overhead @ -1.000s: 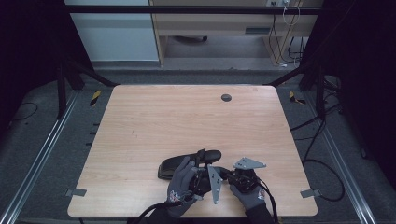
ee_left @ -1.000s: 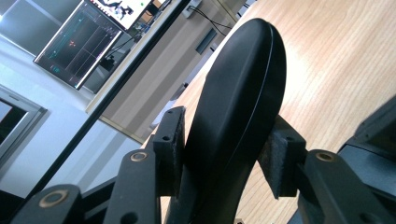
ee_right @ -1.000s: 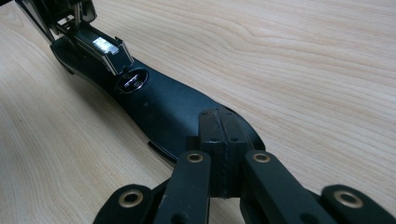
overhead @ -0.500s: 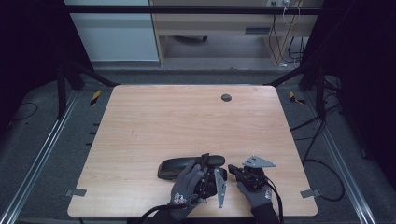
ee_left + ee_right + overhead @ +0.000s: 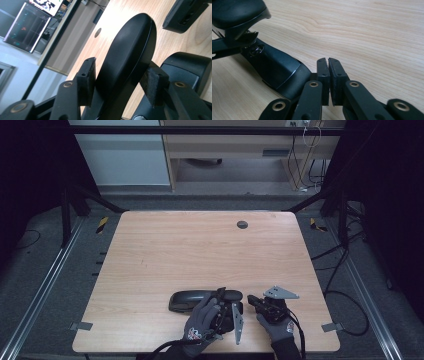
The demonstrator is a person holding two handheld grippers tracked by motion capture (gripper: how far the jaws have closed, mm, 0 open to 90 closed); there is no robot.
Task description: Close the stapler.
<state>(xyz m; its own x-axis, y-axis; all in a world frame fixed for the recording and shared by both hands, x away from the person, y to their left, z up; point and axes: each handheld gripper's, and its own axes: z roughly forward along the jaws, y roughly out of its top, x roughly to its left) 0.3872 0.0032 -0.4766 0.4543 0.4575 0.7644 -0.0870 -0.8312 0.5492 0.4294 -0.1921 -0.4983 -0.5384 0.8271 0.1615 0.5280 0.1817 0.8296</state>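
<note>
At the near counter (image 5: 150, 250) edge, your left gripper (image 5: 117, 80) has just been loosening around the black stapler (image 5: 127, 57), fingers slack; your right gripper (image 5: 328, 75) stays nearly clenched, empty.

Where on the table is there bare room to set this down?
The table is bare from the black case up to the round grommet, and along its whole left side. The near edge is crowded: case, left tool and right tool.

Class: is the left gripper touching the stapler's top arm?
Cannot tell. Left gripper view: the stapler's top arm stands inside the left gripper, whose jaws have just been opening; neither pad shows plain contact or gap.
</note>
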